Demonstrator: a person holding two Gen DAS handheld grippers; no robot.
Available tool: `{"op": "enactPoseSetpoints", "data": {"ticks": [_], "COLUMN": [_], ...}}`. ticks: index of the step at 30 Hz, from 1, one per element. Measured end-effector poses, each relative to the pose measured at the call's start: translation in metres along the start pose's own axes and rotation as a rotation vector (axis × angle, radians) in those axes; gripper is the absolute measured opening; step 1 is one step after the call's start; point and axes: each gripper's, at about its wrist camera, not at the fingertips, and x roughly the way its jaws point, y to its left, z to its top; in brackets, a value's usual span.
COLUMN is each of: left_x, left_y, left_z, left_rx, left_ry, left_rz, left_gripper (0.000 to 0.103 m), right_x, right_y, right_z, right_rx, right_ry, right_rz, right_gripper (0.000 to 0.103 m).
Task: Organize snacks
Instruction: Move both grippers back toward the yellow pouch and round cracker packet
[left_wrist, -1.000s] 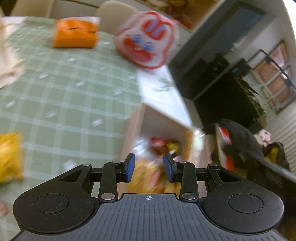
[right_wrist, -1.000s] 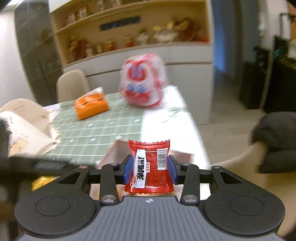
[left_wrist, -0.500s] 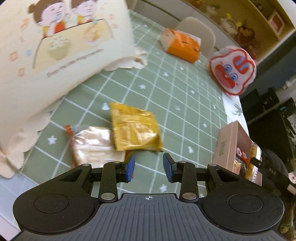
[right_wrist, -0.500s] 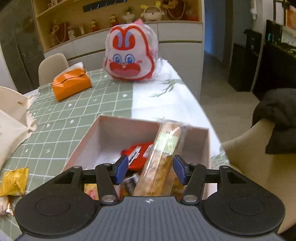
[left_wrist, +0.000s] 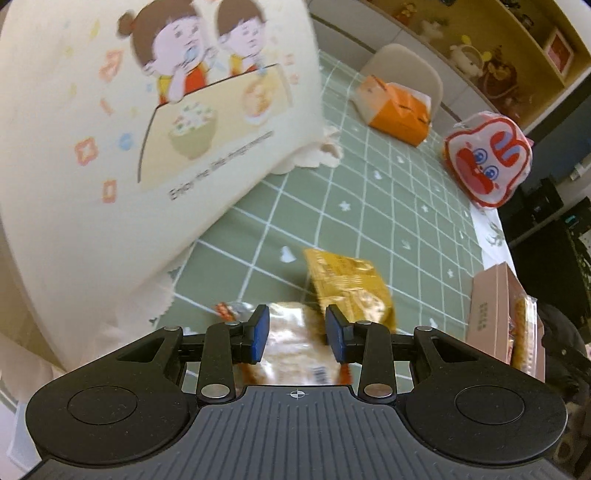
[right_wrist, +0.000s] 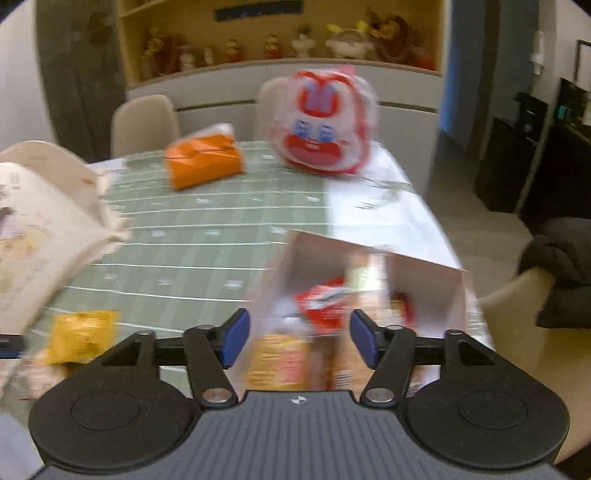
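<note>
My left gripper (left_wrist: 298, 334) hovers low over a clear-wrapped biscuit packet (left_wrist: 295, 345) lying on the green checked tablecloth (left_wrist: 388, 206). Its blue pads stand apart on either side of the packet, without pressing on it. A yellow snack packet (left_wrist: 347, 288) lies just beyond, partly over the clear one. My right gripper (right_wrist: 300, 341) is above the pink cardboard box (right_wrist: 428, 273), jaws opening, nothing held between them. A red packet (right_wrist: 325, 302) lies loose in the box among orange packets (right_wrist: 280, 365). The yellow packet (right_wrist: 83, 339) shows at the lower left there.
A big cream cartoon-printed bag (left_wrist: 129, 147) fills the left of the table. An orange tissue pack (left_wrist: 399, 110) and a red-and-white rabbit-face bag (left_wrist: 487, 158) sit at the far end. The pink box (left_wrist: 487, 314) stands near the right table edge. Chairs and a shelf stand behind.
The left gripper swung from above the box over to the packets by the cream bag and came close over the clear one. The right gripper released the red packet into the box and widened.
</note>
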Motion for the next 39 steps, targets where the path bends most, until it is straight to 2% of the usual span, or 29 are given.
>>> {"op": "enactPoseSetpoints", "data": {"ticks": [3,7,11,15,18,22,24,27,30,36,39], "left_x": [0.009,0.013,0.009,-0.004,-0.016,-0.026,-0.028,-0.026,-0.018,0.009,0.021], "left_y": [0.011,0.015,0.006,0.010,0.020,0.034,0.037,0.037,0.030,0.020,0.019], "left_z": [0.002,-0.001,-0.010,-0.023,-0.026,-0.017,-0.011,-0.004,0.000,0.009,0.012], "left_rx": [0.006,0.077,0.238,0.317,0.351,0.360,0.357,0.356,0.391,0.405,0.406], "left_ry": [0.031,0.053,0.157,0.227,0.239,0.224,0.209,0.204,0.203,0.194,0.196], "left_rz": [-0.021,-0.058,-0.126,-0.187,-0.185,-0.183,-0.187,-0.214,-0.244,-0.287,-0.301], "left_gripper": [0.038,0.038,0.038,0.038,0.038,0.038,0.038,0.038,0.038,0.038,0.038], "right_x": [-0.004,0.004,0.014,0.033,0.061,0.110,0.120,0.106,0.091,0.062,0.050], "right_y": [0.047,0.104,0.140,0.174,0.204,0.234,0.237,0.230,0.214,0.179,0.169], "right_z": [-0.006,-0.016,-0.019,-0.019,-0.014,-0.013,-0.017,-0.023,-0.034,-0.054,-0.071], "right_rx": [-0.086,-0.162,-0.138,-0.097,-0.104,-0.108,-0.083,-0.094,-0.139,-0.103,-0.135], "right_ry": [0.000,0.031,0.080,0.093,0.093,0.194,0.220,0.211,0.204,0.241,0.270], "right_rz": [0.068,0.100,0.144,0.158,0.156,0.146,0.122,0.122,0.080,-0.049,-0.147], "right_gripper": [0.071,0.071,0.072,0.073,0.076,0.076,0.076,0.075,0.075,0.075,0.075]}}
